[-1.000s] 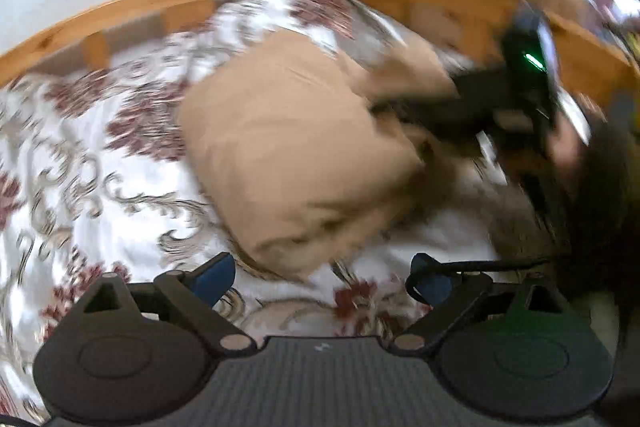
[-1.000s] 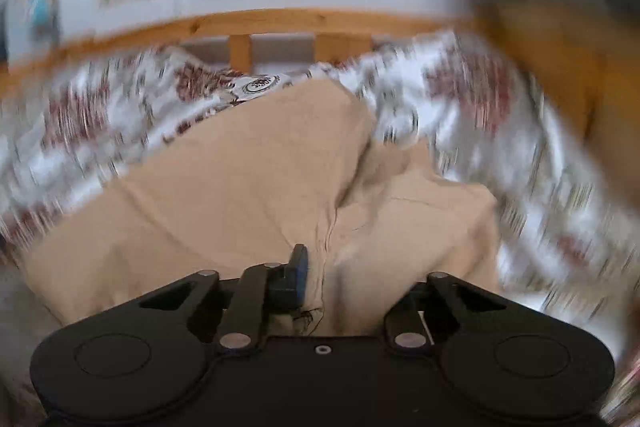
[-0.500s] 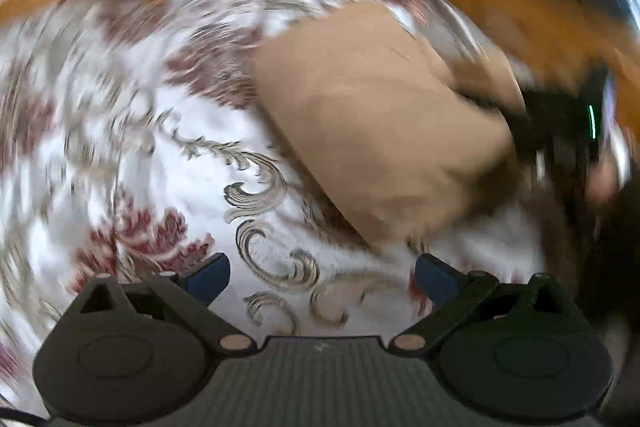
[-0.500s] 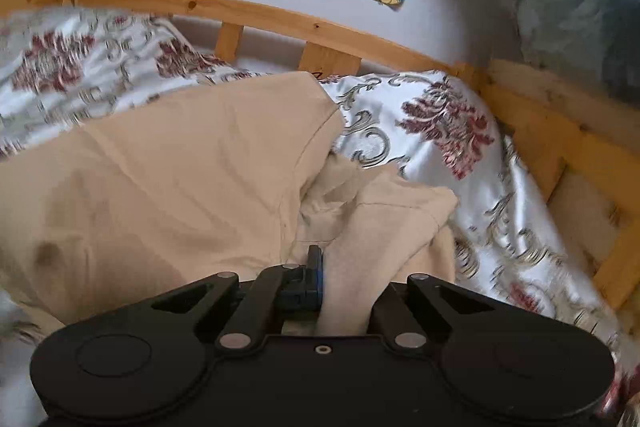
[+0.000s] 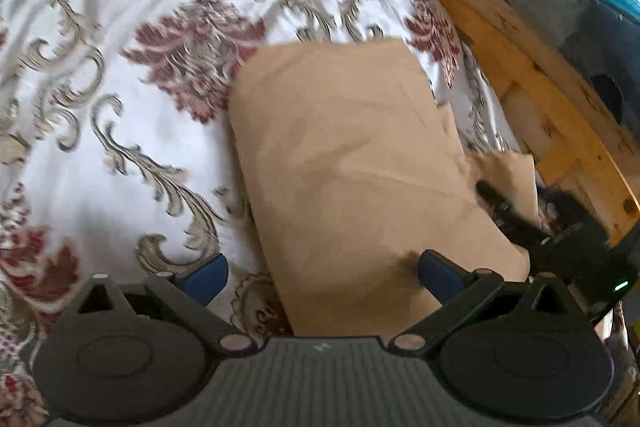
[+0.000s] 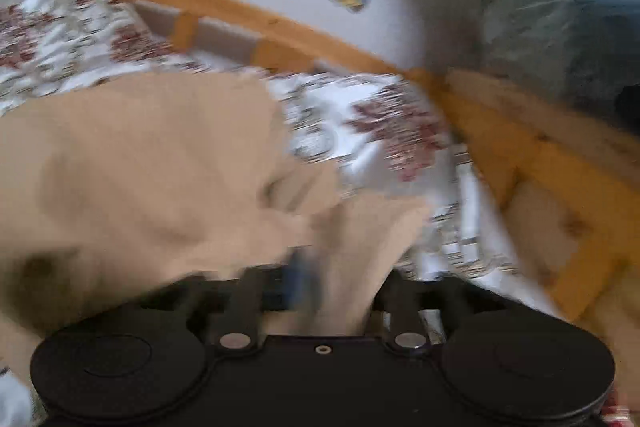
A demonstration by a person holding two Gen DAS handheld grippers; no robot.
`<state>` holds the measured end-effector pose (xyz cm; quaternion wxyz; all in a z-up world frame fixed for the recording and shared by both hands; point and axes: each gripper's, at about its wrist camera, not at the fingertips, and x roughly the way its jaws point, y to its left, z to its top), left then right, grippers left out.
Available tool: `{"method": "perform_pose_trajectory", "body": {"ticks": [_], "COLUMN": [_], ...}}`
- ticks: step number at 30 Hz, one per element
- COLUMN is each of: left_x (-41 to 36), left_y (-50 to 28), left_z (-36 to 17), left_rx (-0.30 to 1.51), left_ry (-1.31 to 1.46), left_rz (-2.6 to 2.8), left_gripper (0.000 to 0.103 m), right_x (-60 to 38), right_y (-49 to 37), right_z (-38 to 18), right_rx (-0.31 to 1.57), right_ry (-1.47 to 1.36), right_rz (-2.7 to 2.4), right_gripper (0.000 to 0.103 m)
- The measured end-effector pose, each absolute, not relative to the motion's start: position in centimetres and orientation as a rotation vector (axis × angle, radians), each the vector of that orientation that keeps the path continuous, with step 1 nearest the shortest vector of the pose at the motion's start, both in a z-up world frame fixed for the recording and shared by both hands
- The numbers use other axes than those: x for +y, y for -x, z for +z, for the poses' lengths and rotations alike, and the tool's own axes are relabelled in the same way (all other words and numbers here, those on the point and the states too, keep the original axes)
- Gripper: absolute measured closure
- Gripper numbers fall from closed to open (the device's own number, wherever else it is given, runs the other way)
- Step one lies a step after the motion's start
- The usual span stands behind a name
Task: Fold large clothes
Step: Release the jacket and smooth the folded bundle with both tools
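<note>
While my left gripper (image 5: 322,273) hovers with its jaws spread as wide as they go, the near left corner of the folded tan garment (image 5: 352,163) sits between them: the right pad rests on or just over the cloth, the left pad stands over the patterned bedspread (image 5: 100,131) just beside the garment's left edge. Nothing is pinched there. The garment lies on the bedspread as a rough rectangle, its long axis running away from me toward the wooden bed rail (image 5: 520,67). My right gripper (image 6: 340,291) is at the garment's right side, where a loose flap (image 6: 360,239) sticks out; its jaws have just been opening, and the flap lies between them, though blur hides whether the pads are clear of it. I judge my left hand is nearer the long left edge, so the next grasp falls to it.
</note>
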<state>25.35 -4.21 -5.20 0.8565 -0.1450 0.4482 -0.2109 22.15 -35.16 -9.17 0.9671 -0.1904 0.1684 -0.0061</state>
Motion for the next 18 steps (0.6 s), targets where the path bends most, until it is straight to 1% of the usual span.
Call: {"method": "perform_pose_trajectory", "body": {"ticks": [1,4,5,6,8,10,13,16,18], "left_x": [-4.2,-3.9,-3.6,-3.5,-3.5,-3.7,-3.9,-3.9,-3.8], "left_y": [-25.4,-25.7,-25.7,-25.6,-25.5,-25.4,-25.2,-25.0,-25.0], "left_z": [-5.6,-6.6,-6.8,-6.9,-7.0,-6.9,-6.7,-6.8,-7.0], "left_rx": [0.949,0.975,0.979,0.98,0.971,0.959,0.943,0.939,0.941], "left_ry": [0.313,0.358,0.369,0.374,0.364,0.343,0.31,0.29,0.29], "left_rz": [-0.449,-0.46,-0.463,-0.466,-0.465,-0.464,-0.463,-0.464,-0.461], "left_gripper": [0.0,0.0,0.0,0.0,0.0,0.0,0.0,0.0,0.0], "right_x": [-35.6,-36.1,-36.2,-36.1,-35.4,-33.6,-31.1,-28.6,-27.3], "right_y": [-21.8,-20.8,-20.8,-21.2,-23.4,-27.0,-31.5,-34.9,-36.6], "right_z": [-8.3,-5.9,-5.0,-4.2,-2.9,-2.4,-2.6,-3.7,-5.6], "right_rx": [0.324,0.271,0.259,0.256,0.285,0.353,0.396,0.465,0.532], "right_ry": [0.361,0.315,0.283,0.245,0.171,0.192,0.234,0.294,0.341], "right_rz": [-0.013,-0.02,-0.003,0.018,0.116,0.226,0.315,0.345,0.304], "right_gripper": [0.029,0.023,0.018,0.016,0.015,0.015,0.015,0.015,0.011]}}
